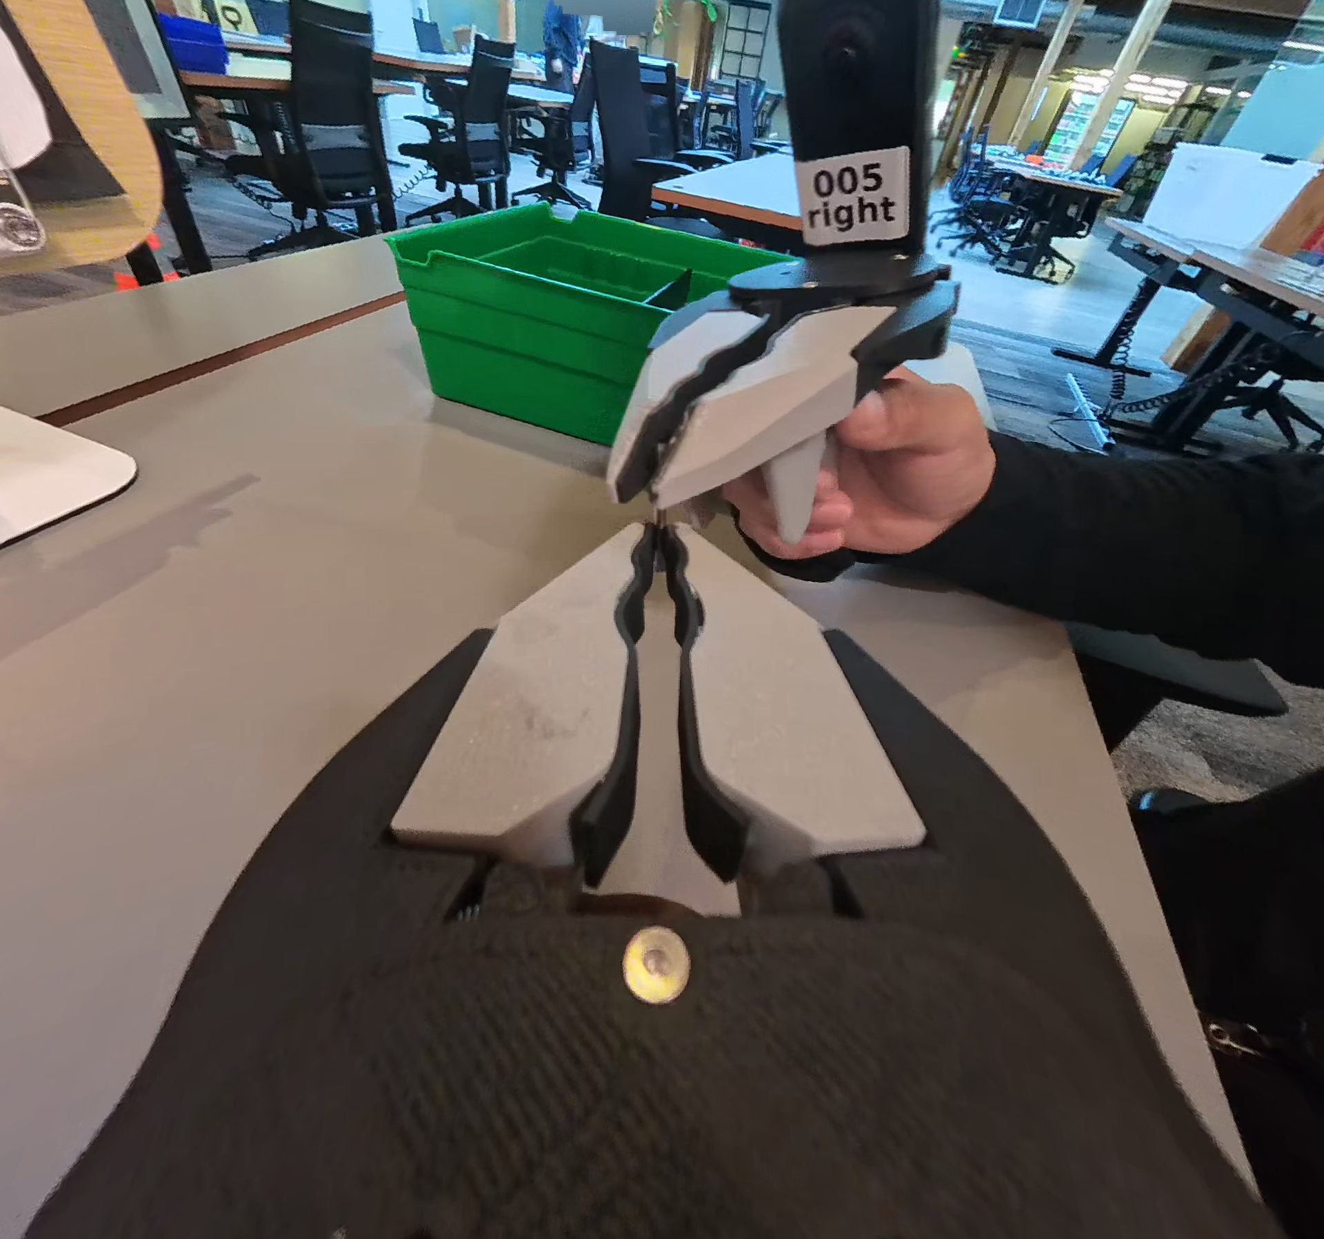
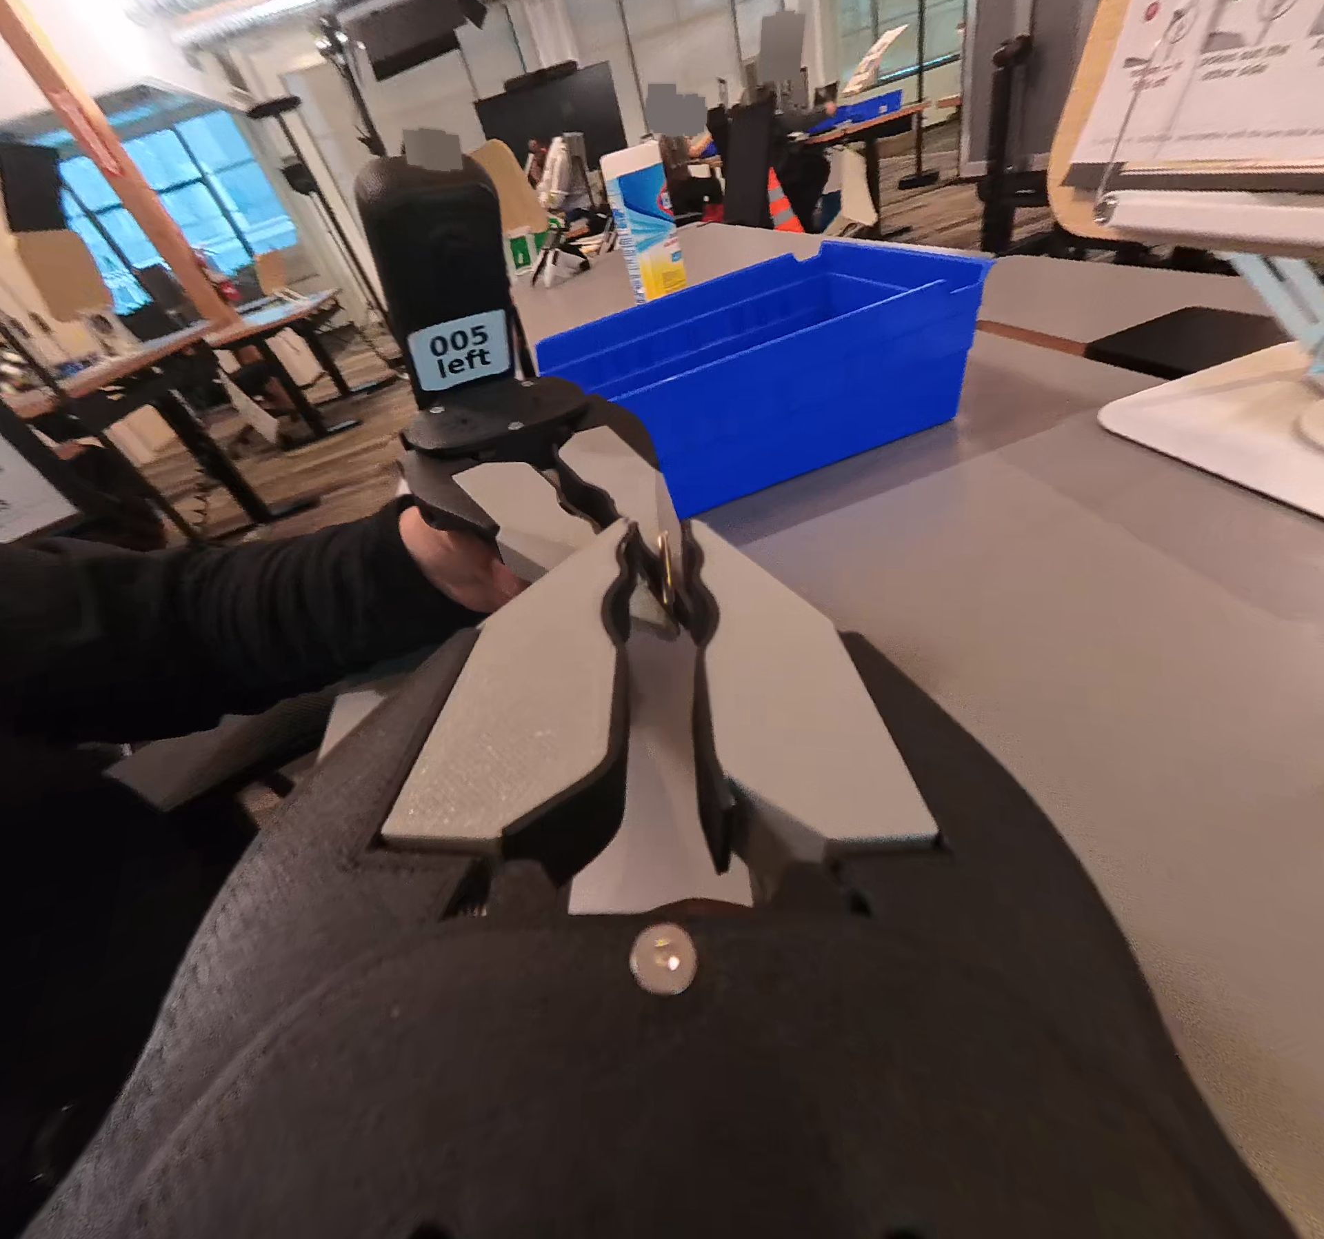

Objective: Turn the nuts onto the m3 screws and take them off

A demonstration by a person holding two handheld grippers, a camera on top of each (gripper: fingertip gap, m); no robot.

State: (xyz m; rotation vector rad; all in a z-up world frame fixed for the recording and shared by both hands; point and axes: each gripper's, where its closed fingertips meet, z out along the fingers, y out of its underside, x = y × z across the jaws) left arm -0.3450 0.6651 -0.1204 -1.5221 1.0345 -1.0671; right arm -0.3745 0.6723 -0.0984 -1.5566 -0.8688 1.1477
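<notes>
**Two tongs meet tip to tip over a small screw**

The left tongs are pressed nearly together at the tips, and a thin dark shaft stands up out of them. The right tongs come down from above, tips pinched on the top of that same shaft. In the right wrist view the right tongs show a slim brass-coloured screw caught between the tips, with the left tongs coming in from beyond. Which of the tongs holds the nut I cannot tell; it is too small and hidden by the black pads.

By my judgement the parts are light, stiff, smooth metal, so they slip and drop easily. The screw is best gripped across its head end, the nut by its flat sides, with the threads left bare between.

A hand in a black sleeve holds the right tongs' handle. Everything hovers above a grey table. A green bin sits behind the tongs in the left wrist view. A blue bin sits behind them in the right wrist view, with a wipes tub farther back. A white stand at the right carries a printed sheet.
</notes>
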